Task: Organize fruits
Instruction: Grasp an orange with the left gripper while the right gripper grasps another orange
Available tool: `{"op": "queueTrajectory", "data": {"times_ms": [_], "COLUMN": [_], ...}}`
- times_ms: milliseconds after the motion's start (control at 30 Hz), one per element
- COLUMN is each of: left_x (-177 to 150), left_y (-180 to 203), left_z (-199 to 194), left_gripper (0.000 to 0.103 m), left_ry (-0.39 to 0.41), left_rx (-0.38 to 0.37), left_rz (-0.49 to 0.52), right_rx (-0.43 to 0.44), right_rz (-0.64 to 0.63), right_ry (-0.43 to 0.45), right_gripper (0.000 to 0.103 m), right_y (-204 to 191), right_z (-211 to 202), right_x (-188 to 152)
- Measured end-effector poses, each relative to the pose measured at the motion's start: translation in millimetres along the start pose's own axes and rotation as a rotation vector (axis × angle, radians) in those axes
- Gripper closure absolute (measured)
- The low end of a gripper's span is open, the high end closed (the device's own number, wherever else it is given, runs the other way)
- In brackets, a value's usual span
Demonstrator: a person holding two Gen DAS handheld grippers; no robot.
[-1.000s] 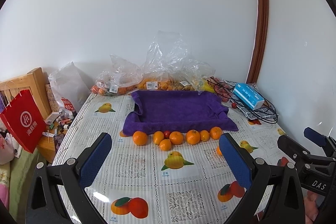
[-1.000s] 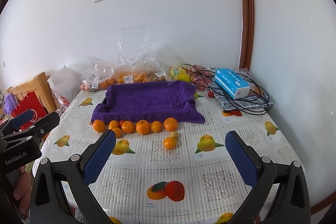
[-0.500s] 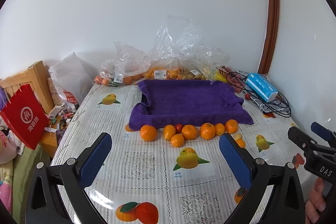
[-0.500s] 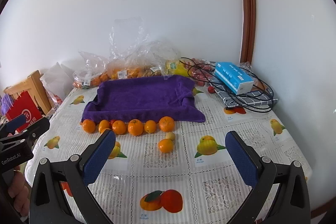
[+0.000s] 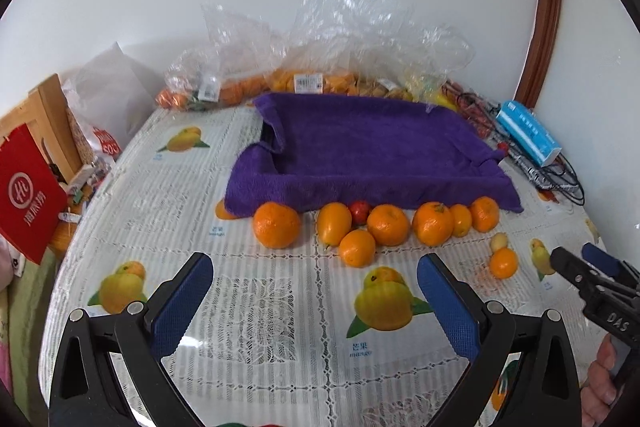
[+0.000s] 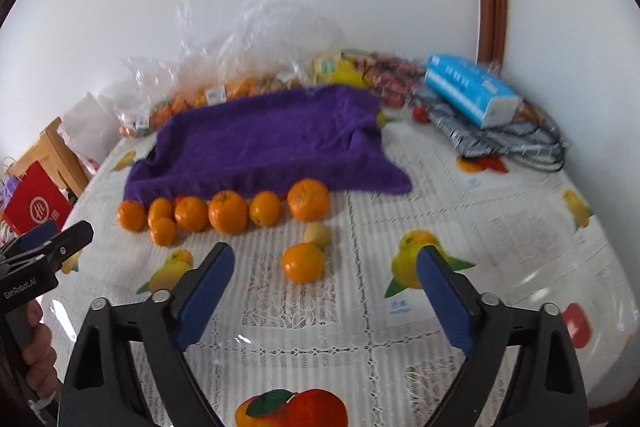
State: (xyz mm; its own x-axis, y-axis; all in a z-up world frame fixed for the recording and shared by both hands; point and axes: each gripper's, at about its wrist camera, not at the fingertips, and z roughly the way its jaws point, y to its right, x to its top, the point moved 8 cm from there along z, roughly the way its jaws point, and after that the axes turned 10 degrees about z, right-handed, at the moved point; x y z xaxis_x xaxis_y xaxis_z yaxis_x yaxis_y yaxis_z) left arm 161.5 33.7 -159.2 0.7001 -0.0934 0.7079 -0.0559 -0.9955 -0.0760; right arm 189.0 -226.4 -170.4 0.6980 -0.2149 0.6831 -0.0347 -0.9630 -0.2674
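round glossy oranges (image 5: 276,230) line a fuzzy purple towel (image 5: 360,151). left gripper (image 5: 316,291) gapes empty; right gripper (image 6: 325,277), somewhat blurred, is closing on nothing.

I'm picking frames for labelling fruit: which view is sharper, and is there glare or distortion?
Left wrist view: sharp; the orange tangerines read cleanly. Right wrist view: motion-blurred, worst at the purple towel-lined tray and blue tissue pack. Both: fisheye bending, small glare patches on the glossy fruit-print tablecloth.
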Motion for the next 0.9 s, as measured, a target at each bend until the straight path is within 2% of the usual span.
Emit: {"op": "queueTrajectory", "data": {"times_ms": [167, 333, 367, 400, 467, 533, 667, 800, 900], "left_x": [-6.2, -8.5, -9.7, -10.3, -10.2, -9.2, -8.9, -10.2, -12.5], "left_y": [-6.6, -15.6, -15.0, -13.7, -10.9, -7.6, 3.5, 13.8, 20.4], "left_z": [22.5, 38.6, 41.5, 44.5, 49.3, 54.8, 68.2, 82.0, 90.4], "left_gripper": [0.001, 0.001, 0.001, 0.001, 0.001, 0.002, 0.006, 0.015, 0.03], "left_ry": [-0.031, -0.052, -0.061, -0.066, -0.061, -0.061, -0.076, -0.1, -0.121], "left_rx": [0.014, -0.018, -0.031, -0.042, -0.046, -0.046, -0.073, -0.078, -0.094], "left_rz": [-0.005, -0.045, -0.052, -0.054, -0.043, -0.032, -0.021, -0.007, -0.013], "right_rx": [0.02, 0.015, 0.022, 0.017, -0.004, -0.025, 0.013, -0.007, -0.001], "right_rz": [0.002, 0.002, 0.001, -0.008, -0.044, -0.082, -0.096, -0.099, -0.1], "right_ry": [-0.088, -0.148, -0.161, -0.175, -0.17, -0.151, -0.143, -0.135, -0.122], "right_gripper": [0.029, 0.037, 0.044, 0.056, 0.066, 0.067, 0.067, 0.067, 0.067], "right_y": [-5.3, -4.0, -5.0, -4.8, -5.0, -7.3, -9.7, 0.7, 4.1], "right_z": [40.8, 67.4, 72.7, 76.7, 79.5, 76.1, 66.8, 61.5, 56.7], "right_x": [-20.0, -30.5, -32.7, -35.0, -37.0, -37.9, -44.1, -46.7, -48.6]}}
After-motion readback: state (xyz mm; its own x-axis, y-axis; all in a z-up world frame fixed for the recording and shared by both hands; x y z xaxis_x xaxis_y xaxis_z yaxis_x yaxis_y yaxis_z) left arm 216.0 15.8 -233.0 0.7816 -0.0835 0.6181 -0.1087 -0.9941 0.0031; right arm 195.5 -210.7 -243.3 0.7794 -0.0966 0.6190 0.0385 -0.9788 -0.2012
